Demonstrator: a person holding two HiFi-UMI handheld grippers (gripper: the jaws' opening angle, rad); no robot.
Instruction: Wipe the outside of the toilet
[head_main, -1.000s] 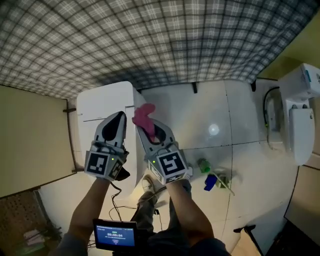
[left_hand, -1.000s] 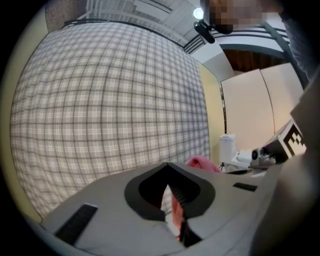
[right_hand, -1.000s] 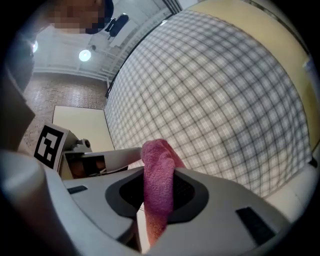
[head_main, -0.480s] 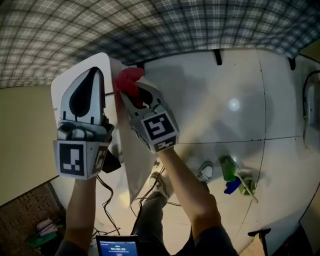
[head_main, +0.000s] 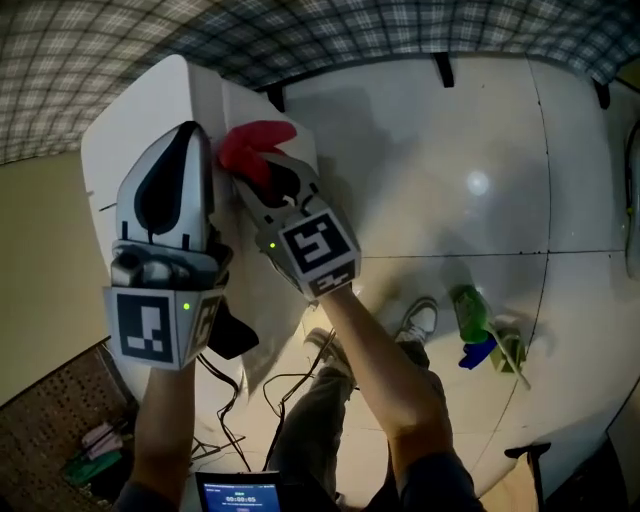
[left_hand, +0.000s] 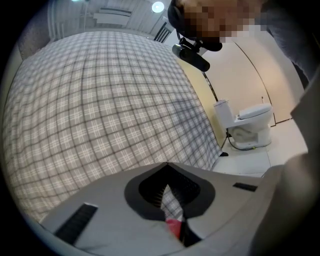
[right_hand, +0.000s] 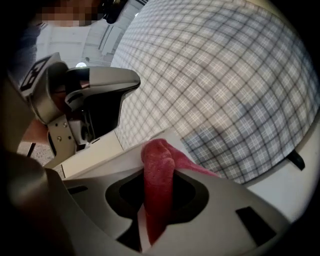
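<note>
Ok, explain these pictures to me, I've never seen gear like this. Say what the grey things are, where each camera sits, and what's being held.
There is no robot here: a person holds a two-jaw gripper in each hand. The head view comes from a camera on the person's head, looking down. The other two come from cameras riding on the grippers, looking along their jaws. The right gripper is clamped on a red cloth, held at the upper edge of the white toilet. The left gripper is shut and empty beside it. A green spray bottle lies on the floor.
</note>
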